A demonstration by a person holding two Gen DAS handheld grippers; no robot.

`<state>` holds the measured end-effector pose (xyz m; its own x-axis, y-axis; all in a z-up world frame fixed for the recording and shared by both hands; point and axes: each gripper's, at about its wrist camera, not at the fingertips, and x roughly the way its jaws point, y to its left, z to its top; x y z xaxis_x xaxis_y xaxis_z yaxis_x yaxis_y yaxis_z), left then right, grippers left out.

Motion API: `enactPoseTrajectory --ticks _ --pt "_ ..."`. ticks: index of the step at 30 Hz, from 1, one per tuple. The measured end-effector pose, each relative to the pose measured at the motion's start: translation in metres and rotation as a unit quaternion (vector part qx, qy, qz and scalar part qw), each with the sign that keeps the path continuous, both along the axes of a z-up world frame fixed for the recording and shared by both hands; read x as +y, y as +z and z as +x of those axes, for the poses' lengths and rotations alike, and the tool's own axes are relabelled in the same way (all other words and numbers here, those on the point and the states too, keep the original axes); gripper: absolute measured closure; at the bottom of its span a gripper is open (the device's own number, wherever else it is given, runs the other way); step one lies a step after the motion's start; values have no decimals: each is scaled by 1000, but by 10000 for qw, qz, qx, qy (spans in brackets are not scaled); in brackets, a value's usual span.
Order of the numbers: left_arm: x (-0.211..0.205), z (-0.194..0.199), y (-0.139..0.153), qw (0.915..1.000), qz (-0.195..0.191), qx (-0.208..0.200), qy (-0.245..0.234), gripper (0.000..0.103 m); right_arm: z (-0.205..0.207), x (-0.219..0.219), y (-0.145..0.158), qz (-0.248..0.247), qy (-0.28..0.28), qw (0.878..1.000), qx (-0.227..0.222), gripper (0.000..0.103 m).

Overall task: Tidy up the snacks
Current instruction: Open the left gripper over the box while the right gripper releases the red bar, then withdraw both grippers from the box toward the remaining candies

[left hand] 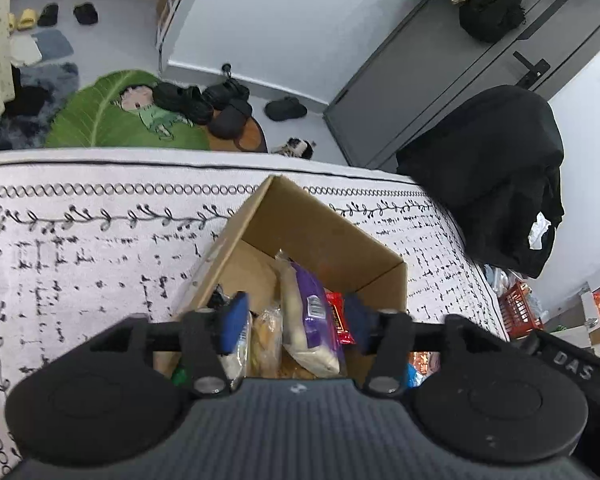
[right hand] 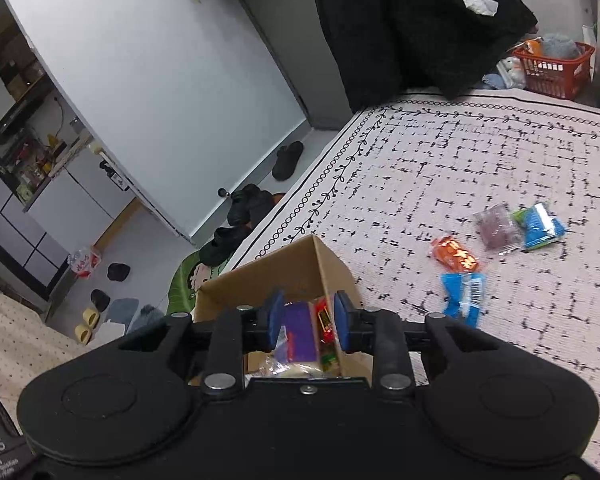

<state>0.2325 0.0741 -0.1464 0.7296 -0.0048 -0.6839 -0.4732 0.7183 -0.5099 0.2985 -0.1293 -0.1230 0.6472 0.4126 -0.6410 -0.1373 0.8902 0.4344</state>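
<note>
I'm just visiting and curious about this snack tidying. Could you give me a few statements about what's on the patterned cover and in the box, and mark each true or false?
1. The cardboard box already holds snack packets, among them a purple packet. True.
2. No snacks are left outside the box. False: several lie loose on the patterned cover, including an orange packet and a blue packet.
3. The left gripper hovers over the box with its jaws apart. True.
4. The right gripper is clamped on the orange packet. False: its jaws are apart above the box, and that packet lies off to the side.
5. The red basket stands inside the box. False: it sits beyond the cover's far edge.
</note>
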Motion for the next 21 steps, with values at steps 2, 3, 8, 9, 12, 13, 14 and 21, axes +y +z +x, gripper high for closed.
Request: enactPoseTrajectory --ticks 2,3,8,9,12,13,14,21 --pt "-5 -2 5 9999 120 -8 -41 36 -5 -7 2 -9 -11 10000 -11 74" --pt "-9 -3 7 9998 160 -10 -81 33 -7 -11 4 -21 -27 10000 -19 73" --pt "-28 -7 18 9989 356 -54 -295 24 -18 -38 11 -97 -177 9997 -108 57" --pt "-32 -7 20 9986 400 -60 -334 21 -20 -42 13 -112 -192 9997 -130 56" --pt "-43 -10 26 9980 469 -86 -403 16 -24 -58 16 -142 -249 9994 -173 51" --pt "-47 -11 28 9978 498 -103 -426 16 -25 -64 17 -159 -288 9993 -197 46" --pt "-50 -11 30 9975 534 -116 -449 15 -27 -68 18 -176 -320 9991 -227 43" --pt "-78 -15 37 9942 813 -169 -685 9 -37 -98 19 -284 -582 9967 -489 15"
